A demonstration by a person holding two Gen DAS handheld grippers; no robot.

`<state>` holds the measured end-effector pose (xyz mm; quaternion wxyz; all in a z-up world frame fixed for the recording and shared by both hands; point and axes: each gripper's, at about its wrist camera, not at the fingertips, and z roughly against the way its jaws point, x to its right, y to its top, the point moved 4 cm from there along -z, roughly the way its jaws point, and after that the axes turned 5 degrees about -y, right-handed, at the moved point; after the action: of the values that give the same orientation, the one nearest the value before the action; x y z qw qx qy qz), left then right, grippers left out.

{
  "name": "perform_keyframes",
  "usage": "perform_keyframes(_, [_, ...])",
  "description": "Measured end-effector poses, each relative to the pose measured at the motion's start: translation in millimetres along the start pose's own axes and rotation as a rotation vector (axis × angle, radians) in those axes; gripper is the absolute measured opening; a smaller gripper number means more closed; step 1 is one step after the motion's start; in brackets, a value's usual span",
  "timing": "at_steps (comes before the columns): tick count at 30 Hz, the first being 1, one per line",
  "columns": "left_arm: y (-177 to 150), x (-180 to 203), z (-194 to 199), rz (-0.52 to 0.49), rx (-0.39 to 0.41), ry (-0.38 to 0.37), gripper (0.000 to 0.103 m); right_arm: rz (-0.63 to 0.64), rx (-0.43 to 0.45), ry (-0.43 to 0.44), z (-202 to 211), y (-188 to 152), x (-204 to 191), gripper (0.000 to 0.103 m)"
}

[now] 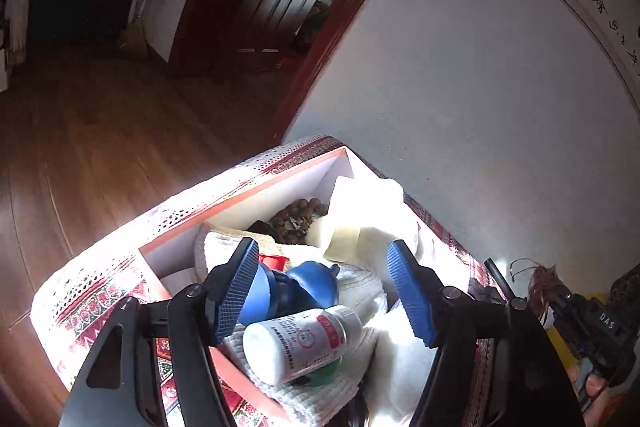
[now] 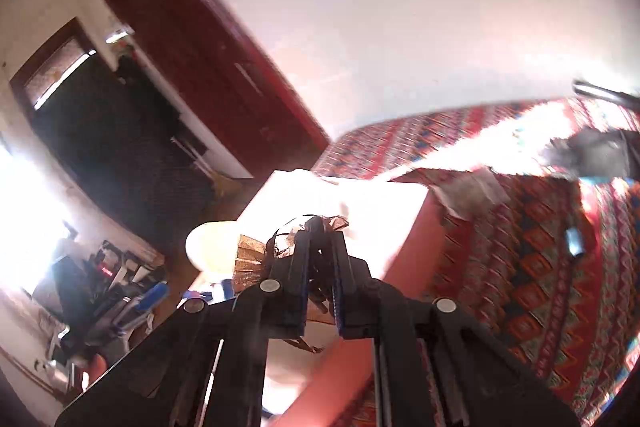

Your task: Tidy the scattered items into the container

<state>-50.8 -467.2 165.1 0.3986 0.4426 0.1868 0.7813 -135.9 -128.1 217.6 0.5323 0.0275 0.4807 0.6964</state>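
The left tongs (image 1: pixel 326 291) hung with their blue pads wide apart over the open box (image 1: pixel 240 195), holding nothing. The right tongs (image 2: pixel 320 267) were clamped on a brown ribbon bow (image 2: pixel 256 259), its loops sticking out toward 10 o'clock from the pinched pads; in the left wrist view the same bow (image 1: pixel 540 279) showed at 3 o'clock, just outside the box wall.

The step in hand looked like carrying the bow in. To do it well, the right tongs should cross above the rim, not drag the loose loops over it, and let go above a soft, unfilled patch, probably the white cloth (image 1: pixel 312 399) near 6 o'clock. The left tongs ought to pull clear first, since they sat right over the drop area. The bow is light and springy, so a low release would keep it from bouncing out.

Counted inside the box: one white pill bottle (image 1: pixel 300 343) lying on its side, one blue plastic piece (image 1: pixel 296 291) behind it, one small red cap (image 1: pixel 274 261), one string of brown beads (image 1: pixel 296 217) toward 12 o'clock, and one pale roll (image 1: pixel 344 239) beside the beads. A green thing under the bottle was too hidden to name.

On the patterned worktop (image 2: pixel 520 287) in the right wrist view lay one crumpled wrapper (image 2: pixel 472 191) and one dark object (image 2: pixel 592 151) near 2 o'clock, blurred past telling.
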Motion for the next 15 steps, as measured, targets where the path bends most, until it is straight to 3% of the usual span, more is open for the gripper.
perform_keyframes(3, [3.4, -14.3, 13.7, 0.047, 0.049, 0.03, 0.077, 0.091, 0.02, 0.003, -21.8, 20.3, -59.7, 0.028])
perform_keyframes(5, [5.8, -23.9, 19.7, 0.065, 0.066, 0.05, 0.077, 0.107, 0.069, -0.031, -22.2, 26.4, -78.2, 0.075])
perform_keyframes(10, [5.1, -25.3, 15.9, 0.067, 0.064, 0.042, 0.077, 0.055, 0.134, -0.01, 22.4, 12.4, -57.4, 0.076])
perform_keyframes(15, [-9.1, 20.2, 9.7, -0.004, 0.03, -0.057, 0.077, -0.122, 0.189, -0.069, 101.9, -29.4, 47.2, 0.076])
